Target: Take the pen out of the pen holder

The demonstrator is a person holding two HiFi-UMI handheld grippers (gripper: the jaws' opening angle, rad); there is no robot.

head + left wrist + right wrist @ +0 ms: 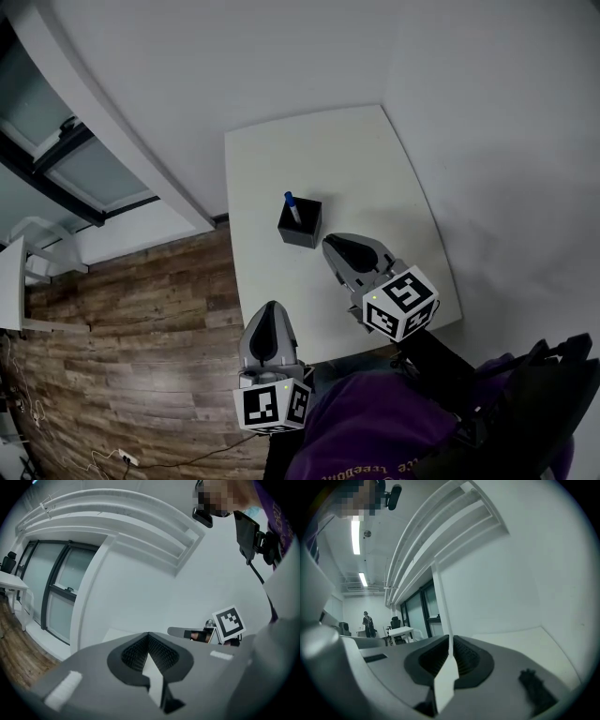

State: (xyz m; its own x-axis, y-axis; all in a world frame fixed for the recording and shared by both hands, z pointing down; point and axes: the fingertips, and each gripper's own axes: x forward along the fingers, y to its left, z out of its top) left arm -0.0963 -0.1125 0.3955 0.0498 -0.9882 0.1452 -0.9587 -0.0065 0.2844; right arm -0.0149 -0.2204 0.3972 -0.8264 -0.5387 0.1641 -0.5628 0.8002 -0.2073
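Left gripper (pixel 272 307) and right gripper (pixel 330 243) are both sitting empty, jaws together.
Pen (pixel 292 205) is standing in the pen holder (pixel 300 225), just ahead of the right gripper and well ahead of the left.

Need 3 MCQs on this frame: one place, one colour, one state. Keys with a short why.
1. Where does the pen holder stand?
A. On the table, just ahead of the right gripper
B. At the table's far edge
C. Off the table

2. What colour is the visible top of the pen?
A. Red
B. Blue
C. Green

3. How do the right gripper's jaws stand?
A. Wide apart
B. Closed on the pen
C. Together, nothing between them

Answers:
1 A: the head view shows it on the white top, close to the right gripper's tip.
2 B: a blue end sticks out of the pen holder.
3 C: the right gripper view shows the jaws meeting, and the pen sits in the pen holder.
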